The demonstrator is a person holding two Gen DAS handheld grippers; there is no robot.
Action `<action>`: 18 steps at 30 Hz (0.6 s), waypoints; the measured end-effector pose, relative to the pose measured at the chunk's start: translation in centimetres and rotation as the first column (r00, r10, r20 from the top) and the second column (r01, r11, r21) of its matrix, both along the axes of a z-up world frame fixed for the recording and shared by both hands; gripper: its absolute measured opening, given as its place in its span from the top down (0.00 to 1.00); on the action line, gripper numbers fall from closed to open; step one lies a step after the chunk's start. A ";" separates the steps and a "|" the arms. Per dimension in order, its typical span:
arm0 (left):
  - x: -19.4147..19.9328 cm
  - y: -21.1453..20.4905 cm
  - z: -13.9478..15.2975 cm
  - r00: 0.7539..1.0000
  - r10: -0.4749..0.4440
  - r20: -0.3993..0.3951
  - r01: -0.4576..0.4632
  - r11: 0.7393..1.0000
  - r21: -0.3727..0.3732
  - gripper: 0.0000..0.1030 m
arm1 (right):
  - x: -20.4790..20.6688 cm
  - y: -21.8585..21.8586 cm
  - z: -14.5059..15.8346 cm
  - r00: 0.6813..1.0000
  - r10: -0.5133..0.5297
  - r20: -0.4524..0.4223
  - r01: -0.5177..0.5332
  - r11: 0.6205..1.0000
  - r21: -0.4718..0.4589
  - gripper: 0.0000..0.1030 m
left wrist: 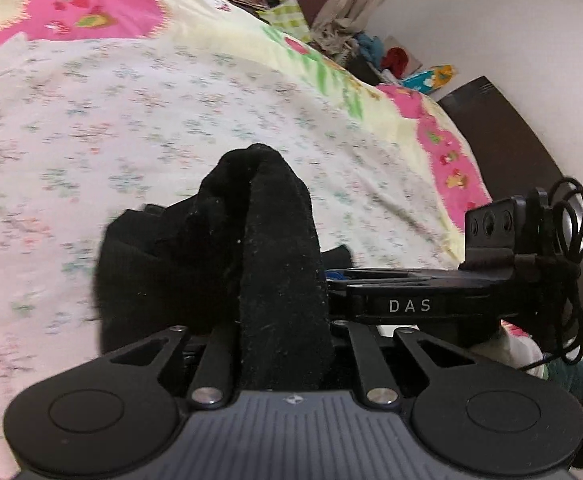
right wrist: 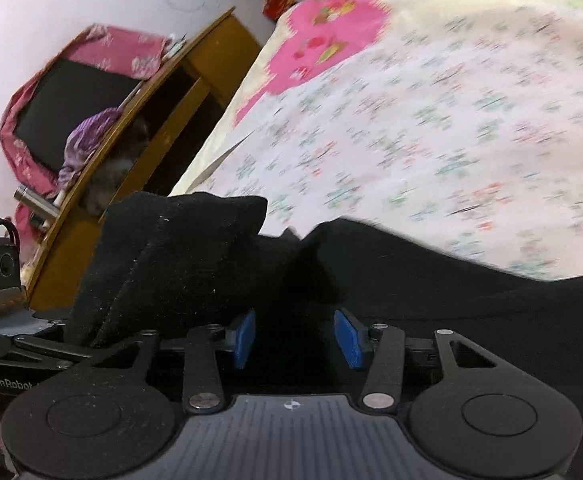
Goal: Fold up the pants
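Black pants [left wrist: 227, 248] bunched into a peak in front of the left gripper [left wrist: 279, 344], a thick fold running straight back between its jaws and hiding the pads; jaws drawn nearly together, clamped on that fold. Rest of the garment hanging down to the left of the fold, above the bedsheet [left wrist: 91, 128].

Right gripper [right wrist: 294, 338] with blue pads [right wrist: 349, 340] both in sight, jaws about a third apart; black cloth [right wrist: 431, 280] lying dark in the gap and spreading off to the right, but pads pressing on it or not — cannot tell. Other gripper visible at the left edge of this view, carrying its raised bunch of cloth just beside.

No proper containers near the work — only a yellow wooden shelf unit [right wrist: 171, 120] beside the bed, its open compartments dark, something pale and furry-looking stuffed in one, too blurred to name; a dark screen [right wrist: 71, 108] draped in pink flowered cloth on top, with a purple bundle [right wrist: 87, 136] next to it.

Underneath, a bed with a white sheet of small flower sprigs, over a cream cover with pink patches [left wrist: 103, 4]; a heap of mixed fabrics [left wrist: 371, 48] along the far side; a dark wooden board [left wrist: 511, 148] at the bed's edge; plain pale walls [left wrist: 491, 20].
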State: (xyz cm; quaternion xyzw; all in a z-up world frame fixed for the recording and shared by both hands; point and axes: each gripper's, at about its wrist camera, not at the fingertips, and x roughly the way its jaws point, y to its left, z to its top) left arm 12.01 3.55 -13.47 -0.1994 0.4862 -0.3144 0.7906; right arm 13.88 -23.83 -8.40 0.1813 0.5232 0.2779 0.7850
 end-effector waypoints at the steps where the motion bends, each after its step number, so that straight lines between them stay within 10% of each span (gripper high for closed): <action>1: 0.2 -0.9 -0.1 1.000 -0.005 -0.005 0.005 1.000 -0.012 0.77 | 0.0 -1.0 0.0 1.000 -0.018 -0.007 0.018 1.000 0.002 0.71; 18: 2.4 -15.4 -3.9 0.994 -0.029 -0.108 0.028 1.000 -0.012 0.76 | -0.2 -14.2 -3.0 0.978 -0.207 -0.039 0.202 0.973 -0.108 0.69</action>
